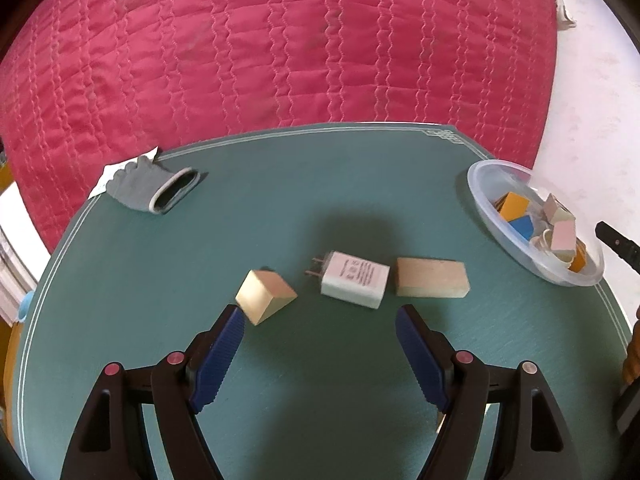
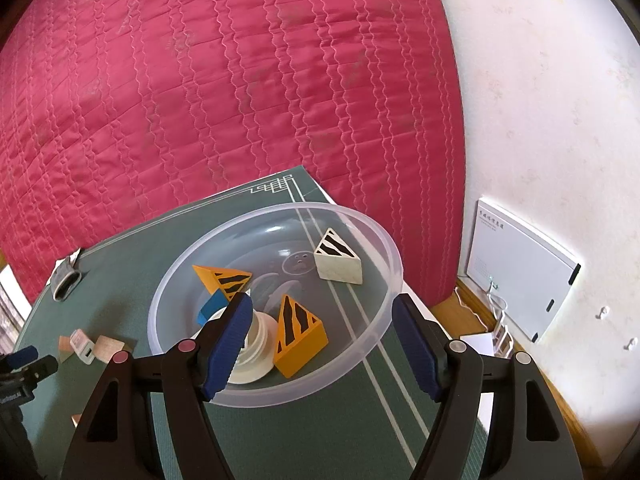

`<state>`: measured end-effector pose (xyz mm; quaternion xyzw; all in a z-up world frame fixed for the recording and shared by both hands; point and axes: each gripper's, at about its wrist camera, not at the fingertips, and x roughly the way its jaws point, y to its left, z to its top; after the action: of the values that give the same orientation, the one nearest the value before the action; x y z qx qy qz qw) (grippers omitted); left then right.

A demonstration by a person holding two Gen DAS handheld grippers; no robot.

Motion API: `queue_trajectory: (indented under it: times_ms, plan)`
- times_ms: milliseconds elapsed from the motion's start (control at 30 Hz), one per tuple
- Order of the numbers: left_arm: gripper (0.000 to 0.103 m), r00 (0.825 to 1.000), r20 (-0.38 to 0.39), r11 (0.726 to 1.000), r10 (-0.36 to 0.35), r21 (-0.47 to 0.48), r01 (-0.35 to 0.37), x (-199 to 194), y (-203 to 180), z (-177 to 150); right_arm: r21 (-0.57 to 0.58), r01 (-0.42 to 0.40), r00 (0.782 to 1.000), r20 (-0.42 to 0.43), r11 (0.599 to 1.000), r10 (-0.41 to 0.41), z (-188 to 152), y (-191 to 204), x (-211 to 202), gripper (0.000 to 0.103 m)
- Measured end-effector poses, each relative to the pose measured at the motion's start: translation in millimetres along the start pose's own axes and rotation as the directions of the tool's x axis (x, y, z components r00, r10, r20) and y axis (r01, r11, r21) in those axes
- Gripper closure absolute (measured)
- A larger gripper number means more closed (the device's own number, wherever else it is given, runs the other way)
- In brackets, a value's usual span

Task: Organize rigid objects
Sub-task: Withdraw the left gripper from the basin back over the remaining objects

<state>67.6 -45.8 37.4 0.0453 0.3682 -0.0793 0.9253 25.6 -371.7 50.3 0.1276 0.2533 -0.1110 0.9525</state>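
On the green mat (image 1: 280,380) lie a wooden wedge block (image 1: 265,296), a white plug adapter (image 1: 355,279) and a flat wooden block (image 1: 431,283). My left gripper (image 1: 320,318) is open and empty, just short of them, its left finger next to the wedge. A clear plastic bowl (image 2: 372,344) holds two orange striped wedges (image 2: 298,334), a white striped wedge (image 2: 338,260), a blue block (image 2: 210,306) and a white round piece (image 2: 256,354). My right gripper (image 2: 322,306) is open and empty above the bowl's near side. The bowl also shows in the left wrist view (image 1: 486,188).
A grey glove (image 1: 154,188) lies at the mat's far left corner. A red quilted bed (image 1: 280,40) lies beyond the table. A white box (image 2: 520,268) leans on the wall at right. The left gripper's tip (image 2: 24,364) shows at the right wrist view's left edge.
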Motion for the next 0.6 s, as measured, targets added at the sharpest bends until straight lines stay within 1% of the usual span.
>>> queue_trajectory:
  times_ms: [367,600]
  plan:
    - [0.022,1.0,-0.023,0.999,0.017,-0.036,-0.018,3,14,-3,0.0,0.004,1.0,0.002,1.0,-0.004,0,-1,-1,0.029]
    - [0.022,0.999,-0.031,0.999,0.014,-0.052,-0.016,5,19,-7,-0.015,0.005,1.0,0.003,1.0,-0.005,-3,-1,-3,0.029]
